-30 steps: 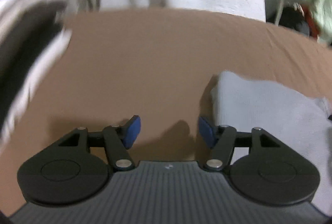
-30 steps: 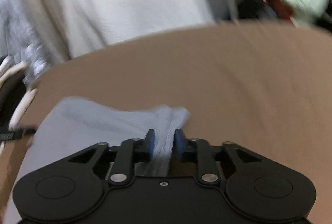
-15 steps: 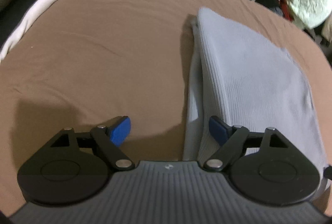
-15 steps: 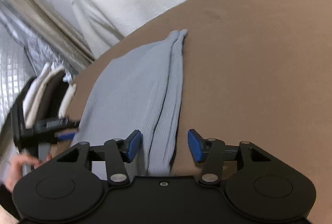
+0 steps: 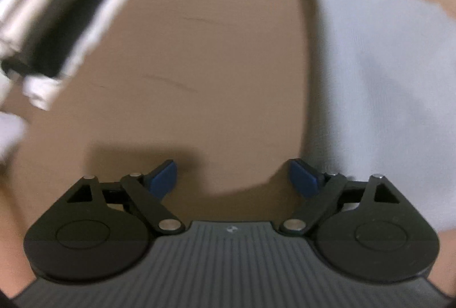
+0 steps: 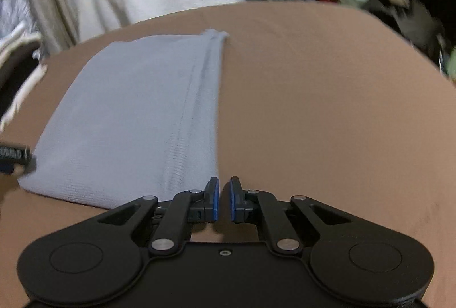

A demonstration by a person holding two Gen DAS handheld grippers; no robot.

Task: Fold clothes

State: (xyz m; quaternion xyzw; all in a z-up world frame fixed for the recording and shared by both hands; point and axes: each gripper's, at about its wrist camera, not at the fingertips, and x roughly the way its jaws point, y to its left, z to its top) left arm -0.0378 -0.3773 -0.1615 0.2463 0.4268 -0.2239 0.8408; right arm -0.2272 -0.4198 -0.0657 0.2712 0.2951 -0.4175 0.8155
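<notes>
Left gripper wide open, empty; right gripper nearly closed, empty, beside folded grey garment; stacked clothes left, on brown surface

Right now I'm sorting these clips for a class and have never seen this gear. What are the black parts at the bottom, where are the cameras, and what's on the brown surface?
Each picture comes from a camera mounted on a hand-held claw, looking along its two blue-tipped fingers. The left claw is open over the brown surface, holding nothing. The right claw is nearly closed with nothing between its tips. A folded grey garment lies flat on the surface, beside the right claw. A blurred stack of folded clothes sits far left.
</notes>
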